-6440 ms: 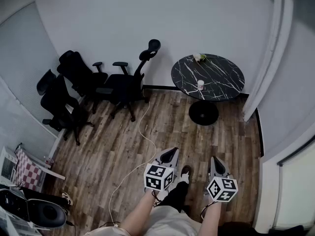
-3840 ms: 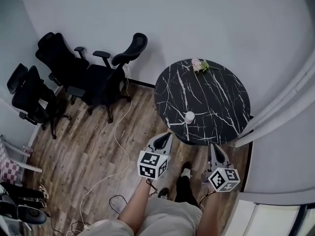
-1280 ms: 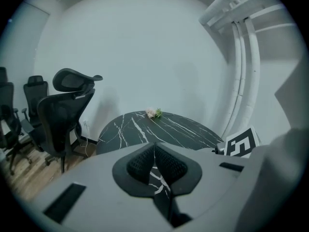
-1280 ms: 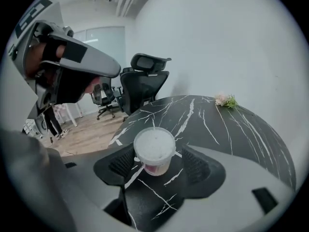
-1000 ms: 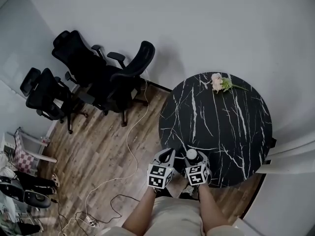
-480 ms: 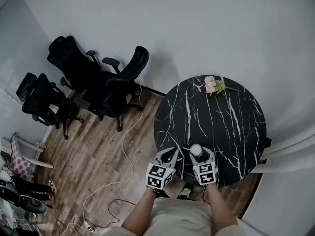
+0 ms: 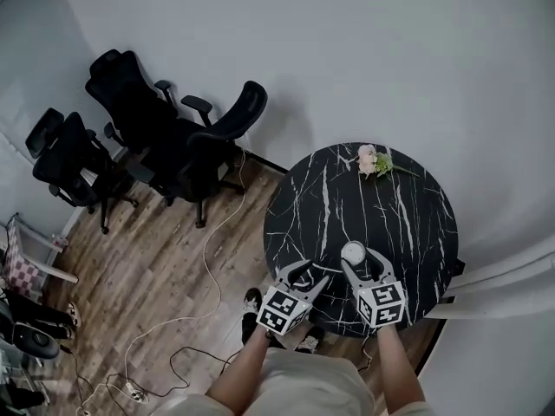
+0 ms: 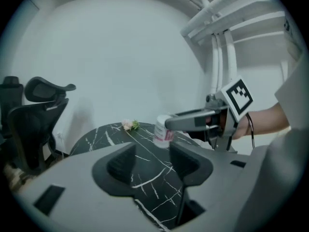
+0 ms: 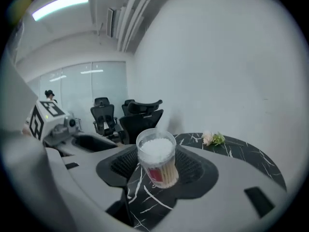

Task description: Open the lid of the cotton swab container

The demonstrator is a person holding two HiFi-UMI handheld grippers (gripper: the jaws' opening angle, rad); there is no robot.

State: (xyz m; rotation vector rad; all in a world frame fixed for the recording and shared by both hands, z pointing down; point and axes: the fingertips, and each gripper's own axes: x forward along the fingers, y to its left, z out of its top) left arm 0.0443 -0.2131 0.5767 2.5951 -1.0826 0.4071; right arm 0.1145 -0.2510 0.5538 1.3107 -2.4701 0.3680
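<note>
Right gripper view: jaws clamp swab container [image 9: 157, 161]; left gripper [image 8: 153, 156] just opened, jaws empty.

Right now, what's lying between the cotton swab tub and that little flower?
Nothing. In the head view, only the bare black marbled table stretches between the cotton swab container and the flower.

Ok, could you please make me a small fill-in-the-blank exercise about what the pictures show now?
1. The cotton swab container sits between the jaws of the ___ gripper.
2. The flower lies on the round table, whose dark top has ___ veins.
3. The office chairs on the wooden floor are ___.
Missing words: right; white; black.
</note>
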